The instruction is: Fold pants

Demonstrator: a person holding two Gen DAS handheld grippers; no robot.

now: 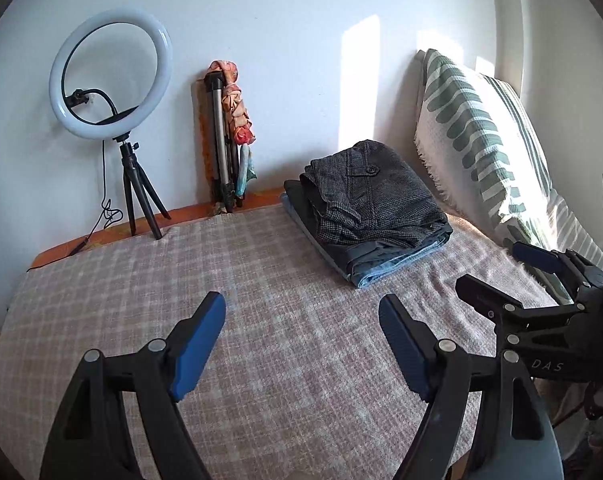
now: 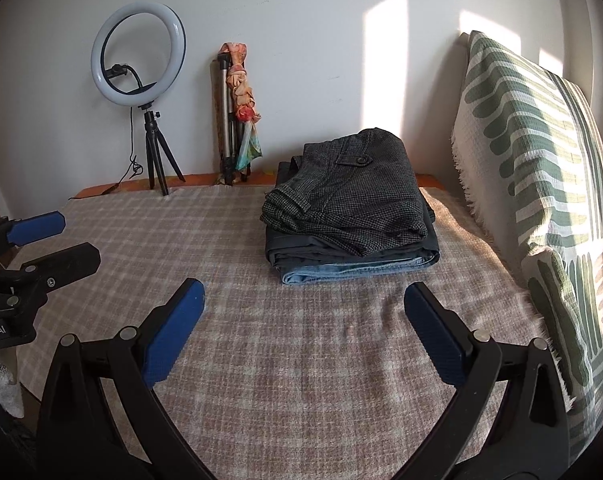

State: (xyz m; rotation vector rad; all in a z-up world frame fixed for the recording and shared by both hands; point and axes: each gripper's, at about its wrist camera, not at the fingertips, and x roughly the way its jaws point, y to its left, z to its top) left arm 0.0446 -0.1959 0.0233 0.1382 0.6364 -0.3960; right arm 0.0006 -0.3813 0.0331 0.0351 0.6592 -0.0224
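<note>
A stack of folded pants [image 1: 371, 208] lies at the far right of the bed, grey checked pants on top, dark ones under them and light blue jeans at the bottom. It also shows in the right wrist view [image 2: 351, 208]. My left gripper [image 1: 301, 320] is open and empty above the blanket, short of the stack. My right gripper [image 2: 303, 308] is open and empty, just in front of the stack. The right gripper also shows in the left wrist view [image 1: 497, 268], and the left gripper in the right wrist view [image 2: 79, 238].
A pink checked blanket [image 1: 261, 320] covers the bed. A green-and-white patterned pillow [image 2: 541, 184] leans against the wall on the right. A ring light on a small tripod [image 1: 111, 76] and a folded tripod with a scarf [image 1: 229, 136] stand at the back wall.
</note>
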